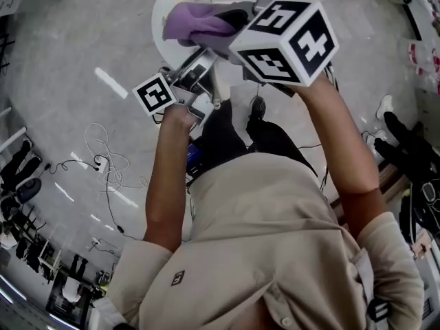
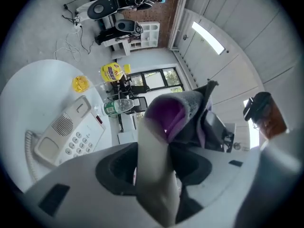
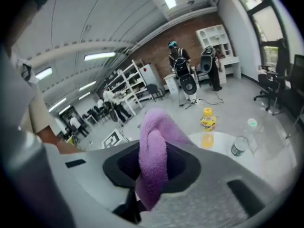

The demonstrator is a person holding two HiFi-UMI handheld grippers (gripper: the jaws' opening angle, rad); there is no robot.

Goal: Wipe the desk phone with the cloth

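Sitting at the far left of the left gripper view, the phone base (image 2: 71, 132) is resting on the round white surface (image 2: 28, 94). It lies down and to the left of the jaws and well apart from both grippers. Its cradle is looking bare, with the speaker grille, keypad and a coiled cord at its left edge all showing.

The left gripper (image 1: 197, 81) is pinching a pale bar of the same colour as the base, which I'm reading as the handset (image 2: 154, 175). The jaws are standing wide but pressing on it. The bar is running from the bottom edge of that view up to the centre, so its long axis is heading away from the jaws toward the cloth (image 2: 166, 115).

The cloth is capping the handset's far end, up and slightly right of the left jaws. Contact is looking likely, though the blur is leaving it unsure.

The right gripper (image 1: 227, 27) is clamping the cloth. Its jaws are closed on a bunched fold that is standing upright between them in the right gripper view.

Judging the next move, the wipe is going along the handset's length. The right hand is the nearer one and the one doing the stroke, with the left just presenting the bar.

The cloth is looking purple, fluffy and doubled over, with greyer fabric on its outer side. The handset is looking smooth, rounded and cream-coloured.

A yellow bottle (image 2: 112, 72) and a water bottle (image 2: 116, 107) are standing beyond the base, clear of the work.
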